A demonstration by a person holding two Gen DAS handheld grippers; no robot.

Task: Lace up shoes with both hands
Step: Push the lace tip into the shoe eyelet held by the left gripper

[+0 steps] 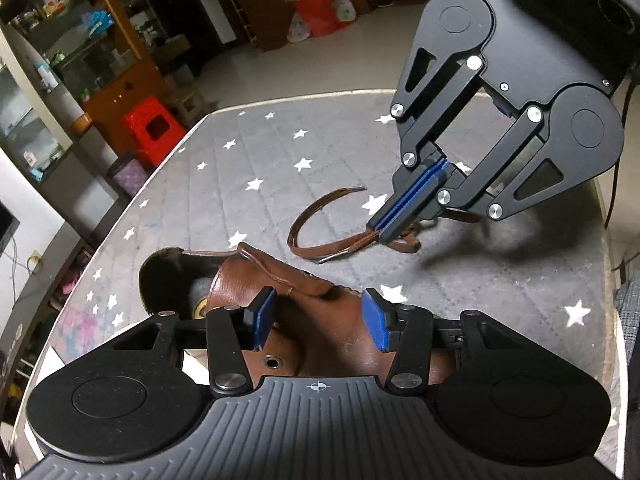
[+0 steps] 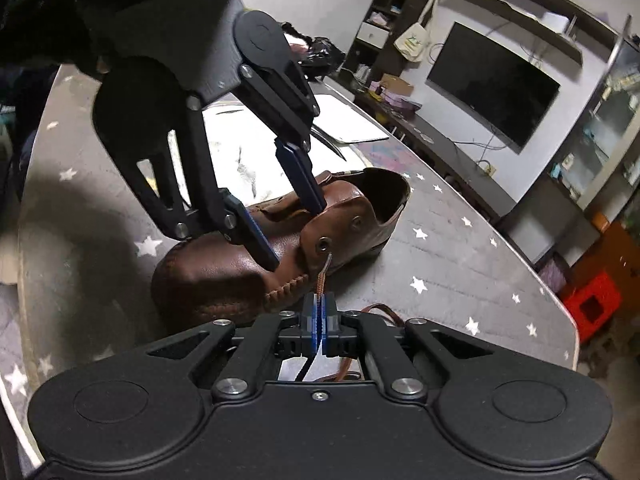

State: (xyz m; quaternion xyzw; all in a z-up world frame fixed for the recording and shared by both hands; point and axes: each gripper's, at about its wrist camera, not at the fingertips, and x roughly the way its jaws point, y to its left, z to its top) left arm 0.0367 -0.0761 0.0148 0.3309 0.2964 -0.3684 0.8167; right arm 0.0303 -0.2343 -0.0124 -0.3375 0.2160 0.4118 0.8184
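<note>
Between left tongs, shoe; lace pinched in right tongs.

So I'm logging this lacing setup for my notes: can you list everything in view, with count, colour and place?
shoe: one, brown leather, on its sole on the table, eyelets showing
shoelace: one, brown, looped on the table beside the shoe, its tip near an eyelet
table cover: one, grey with white stars, under everything
stool: one, red plastic, on the floor beyond the table
television: one, black, on the far wall
tote bag: one, cream, hanging near the television
left tool: one, black with blue pads, open, straddling the shoe's upper
right tool: one, black with blue pads, shut on the shoelace
</note>
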